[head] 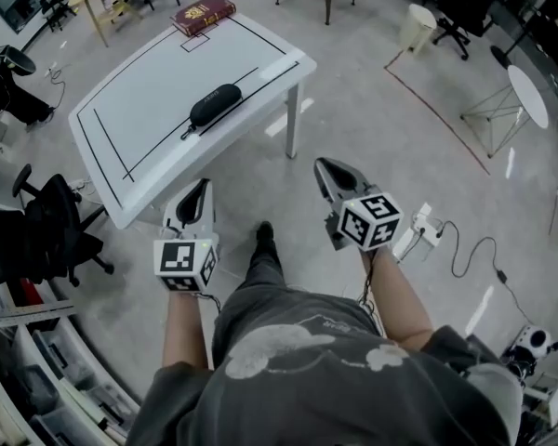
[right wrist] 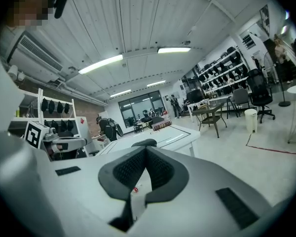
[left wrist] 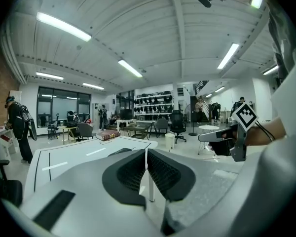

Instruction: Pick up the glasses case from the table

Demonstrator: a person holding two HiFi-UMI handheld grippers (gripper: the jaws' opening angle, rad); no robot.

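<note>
The black oval glasses case (head: 215,106) lies on the white table (head: 149,82) near its front edge, on a black line. Neither gripper touches it; both hang short of the table, over the floor. My left gripper (head: 201,187) is shut and empty just off the table's near corner. My right gripper (head: 326,166) is also shut and empty, to the right of the table leg. In the left gripper view the case (left wrist: 119,151) peeks out just left of the shut jaws (left wrist: 146,152). In the right gripper view the case (right wrist: 144,142) shows just above the shut jaws (right wrist: 146,150).
A red-brown book (head: 204,14) lies at the table's far edge. A black office chair (head: 46,223) stands left of the table, and a power strip with cable (head: 426,227) lies on the floor at right. A white bin (head: 416,28) and a small round table (head: 528,96) stand further off.
</note>
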